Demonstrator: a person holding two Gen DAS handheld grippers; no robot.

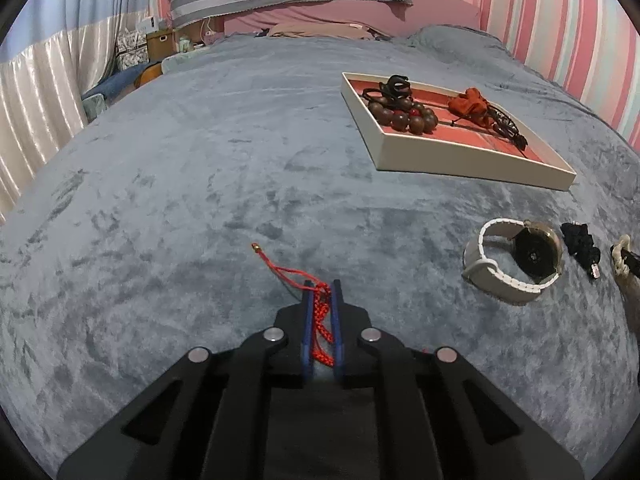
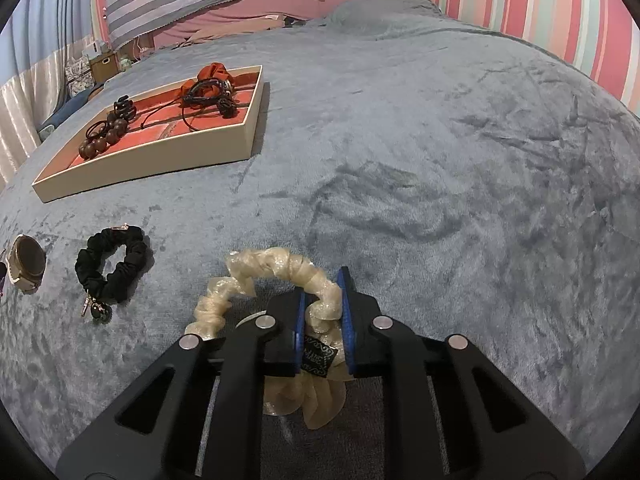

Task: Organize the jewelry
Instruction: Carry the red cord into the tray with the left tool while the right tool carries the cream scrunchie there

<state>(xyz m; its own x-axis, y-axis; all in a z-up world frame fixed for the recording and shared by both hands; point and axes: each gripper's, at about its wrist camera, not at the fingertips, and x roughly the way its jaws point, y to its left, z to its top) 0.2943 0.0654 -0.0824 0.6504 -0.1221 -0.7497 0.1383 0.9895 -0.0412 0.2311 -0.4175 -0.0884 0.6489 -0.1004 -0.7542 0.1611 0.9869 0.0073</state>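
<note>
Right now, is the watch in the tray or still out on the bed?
Out. The watch lies on the grey blanket, apart from the tray, beside the black scrunchie.

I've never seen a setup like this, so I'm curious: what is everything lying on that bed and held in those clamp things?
Tray: one, cream with red lining, on the bed.
Wooden bead bracelet: one, brown, in the tray.
Claw clip: one, black, in the tray.
Orange scrunchie: one, in the tray.
Black cord jewelry: tangled, count unclear, in the tray.
Watch: one, pale strap, dark face, on the blanket.
Black scrunchie: one, with charms, beside the watch.
Blanket: one, grey-blue.
Left gripper: pinching a red cord bracelet.
Right gripper: pinching a cream scrunchie.
</note>
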